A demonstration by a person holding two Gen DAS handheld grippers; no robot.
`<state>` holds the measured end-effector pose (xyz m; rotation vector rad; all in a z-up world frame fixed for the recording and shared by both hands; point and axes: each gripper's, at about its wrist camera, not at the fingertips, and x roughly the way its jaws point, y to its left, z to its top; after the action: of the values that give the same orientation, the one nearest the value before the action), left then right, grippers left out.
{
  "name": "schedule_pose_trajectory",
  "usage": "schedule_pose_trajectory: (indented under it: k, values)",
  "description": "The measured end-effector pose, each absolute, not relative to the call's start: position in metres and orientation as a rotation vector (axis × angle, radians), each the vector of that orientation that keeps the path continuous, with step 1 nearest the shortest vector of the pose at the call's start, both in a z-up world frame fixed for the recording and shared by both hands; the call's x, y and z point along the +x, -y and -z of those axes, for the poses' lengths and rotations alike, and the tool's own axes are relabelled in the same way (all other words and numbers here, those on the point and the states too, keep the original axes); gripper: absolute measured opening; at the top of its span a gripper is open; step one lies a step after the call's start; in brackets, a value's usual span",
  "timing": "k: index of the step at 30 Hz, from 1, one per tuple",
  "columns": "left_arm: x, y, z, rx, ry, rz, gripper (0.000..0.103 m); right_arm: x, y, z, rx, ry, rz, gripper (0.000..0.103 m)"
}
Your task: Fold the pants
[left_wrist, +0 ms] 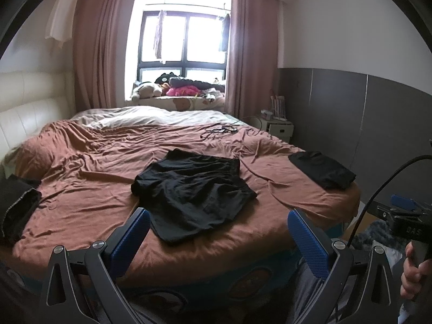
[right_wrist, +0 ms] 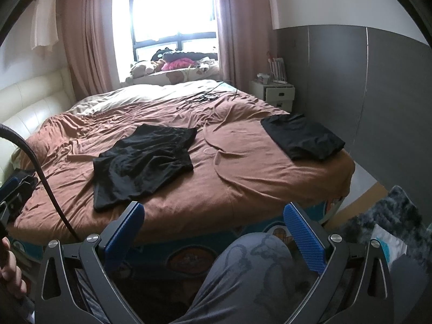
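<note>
On the bed (left_wrist: 81,189) the black pants (left_wrist: 191,191) lie spread for folding; your left gripper (left_wrist: 218,232) and right gripper (right_wrist: 213,226) hover short, jaws spread, empty.

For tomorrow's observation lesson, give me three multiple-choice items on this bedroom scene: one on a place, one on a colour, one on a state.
1. Where does the folded black garment lie?
A. At the bed's right corner near the grey wall
B. On the window ledge
C. On the floor rug

2. What colour is the bed cover?
A. Green
B. Rust brown
C. White

3. What state are the black pants in the middle of the bed in?
A. Gripped by a claw
B. Hanging over the bed's edge
C. Spread out and wrinkled, not held by anything

Answers:
1. A: the right wrist view shows it resting at the bed's right corner beside the grey panels.
2. B: the cover is rust brown in both views.
3. C: the left claw and the right claw are both open and short of the cloth.
</note>
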<state>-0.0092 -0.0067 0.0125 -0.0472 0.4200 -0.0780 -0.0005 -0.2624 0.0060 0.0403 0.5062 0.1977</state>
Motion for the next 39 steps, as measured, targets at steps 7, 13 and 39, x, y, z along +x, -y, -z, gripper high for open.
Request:
schedule_pose_trajectory:
  k: [7, 13, 39]
  values:
    - [-0.013, 0.002, -0.014, -0.06, -0.424, 0.084, 0.103, -0.002, 0.26, -0.013, 0.038, -0.51, -0.204, 0.103]
    - [-0.009, -0.007, -0.017, -0.083, -0.435, 0.084, 0.103, 0.002, 0.26, -0.018, 0.026, -0.511, -0.195, 0.103]
    - [0.075, -0.071, 0.014, -0.164, -0.515, -0.008, 0.103, 0.084, 0.243, -0.002, 0.017, -0.587, -0.252, 0.103]
